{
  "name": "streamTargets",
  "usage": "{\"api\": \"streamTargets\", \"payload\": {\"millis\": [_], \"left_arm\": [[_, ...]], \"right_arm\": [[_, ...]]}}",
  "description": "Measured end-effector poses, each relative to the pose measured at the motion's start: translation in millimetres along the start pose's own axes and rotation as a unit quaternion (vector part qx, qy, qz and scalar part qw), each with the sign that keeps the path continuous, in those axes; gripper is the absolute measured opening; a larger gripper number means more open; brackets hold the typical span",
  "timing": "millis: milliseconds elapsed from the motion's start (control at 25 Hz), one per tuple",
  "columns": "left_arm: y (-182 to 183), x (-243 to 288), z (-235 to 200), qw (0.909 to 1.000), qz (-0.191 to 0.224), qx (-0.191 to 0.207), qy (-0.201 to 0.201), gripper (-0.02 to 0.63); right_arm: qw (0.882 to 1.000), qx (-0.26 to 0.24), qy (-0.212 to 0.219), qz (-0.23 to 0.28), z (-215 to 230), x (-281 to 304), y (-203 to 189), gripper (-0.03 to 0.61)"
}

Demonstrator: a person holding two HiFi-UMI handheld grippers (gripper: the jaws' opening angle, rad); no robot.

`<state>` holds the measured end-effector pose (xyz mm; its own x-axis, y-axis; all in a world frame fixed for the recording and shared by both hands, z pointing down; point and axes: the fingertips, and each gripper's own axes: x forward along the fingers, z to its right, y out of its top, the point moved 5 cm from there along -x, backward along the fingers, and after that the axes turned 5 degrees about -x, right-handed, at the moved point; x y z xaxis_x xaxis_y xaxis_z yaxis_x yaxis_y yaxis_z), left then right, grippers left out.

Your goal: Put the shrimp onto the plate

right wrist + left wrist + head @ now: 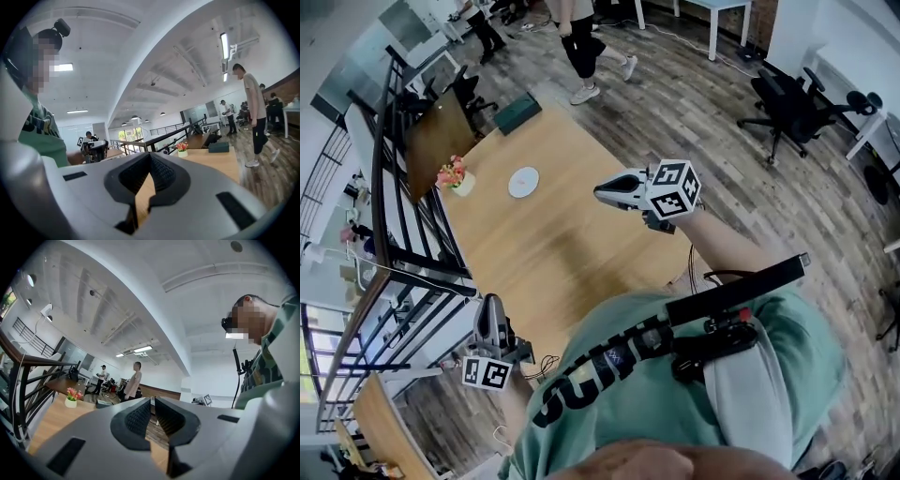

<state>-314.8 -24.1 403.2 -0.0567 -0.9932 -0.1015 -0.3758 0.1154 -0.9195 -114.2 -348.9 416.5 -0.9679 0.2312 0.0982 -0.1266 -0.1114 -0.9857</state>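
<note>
Here, the right hand-held gripper (150, 155) has its jaws fully together, pads meeting at the tips, and it holds nothing. In the head view it sits just right of centre, over the right edge of the worktop (544, 248), pointing toward the left of the frame. The left hand-held gripper (153, 399) has its jaws drawn in to a thin slit, and it too is empty. In the head view it is at the lower left, beside the worktop's near corner, pointing toward the top of the frame.

The two are well apart, with the person's green shirt (675, 403) filling the bottom of the frame between them. The plate (523, 182) lies flat on the worktop, up and to the left of centre, well apart from both grippers. The shrimp cannot be made out in any view. A flower pot (456, 176) stands just left of the plate near the worktop's edge. A dark green box (517, 112) lies at the far end. A black railing (394, 216) runs down the left side. On the wooden floor at the top, a person (581, 47) stands just past the worktop, and an office chair (792, 108) is at the upper right.
</note>
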Motion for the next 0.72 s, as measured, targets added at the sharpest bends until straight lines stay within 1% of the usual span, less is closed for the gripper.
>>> {"api": "streamTargets", "payload": {"millis": [160,240,360,520,720], "left_arm": [[-42.0,18.6,62.0,0.9995,-0.019,-0.024,0.005,0.032],[-58.6,30.7,89.9,0.9989,-0.034,-0.032,0.000,0.032],[-66.3,41.3,121.6,0.9982,-0.056,-0.019,-0.007,0.032],[-59.4,40.2,134.1,0.9978,-0.067,-0.005,-0.006,0.032],[-52.3,19.2,133.5,0.9983,-0.057,-0.001,-0.015,0.032]], "right_arm": [[1.000,0.009,0.014,-0.005,0.8,-68.2,-28.9,0.006],[1.000,0.020,0.017,-0.004,3.3,-96.3,-38.4,0.006],[0.999,0.033,0.028,0.010,1.3,-119.9,-46.7,0.006],[0.997,0.043,0.046,0.036,-9.8,-121.1,-50.4,0.006],[0.997,0.045,0.057,0.033,-39.5,-106.2,-59.2,0.006]]}}
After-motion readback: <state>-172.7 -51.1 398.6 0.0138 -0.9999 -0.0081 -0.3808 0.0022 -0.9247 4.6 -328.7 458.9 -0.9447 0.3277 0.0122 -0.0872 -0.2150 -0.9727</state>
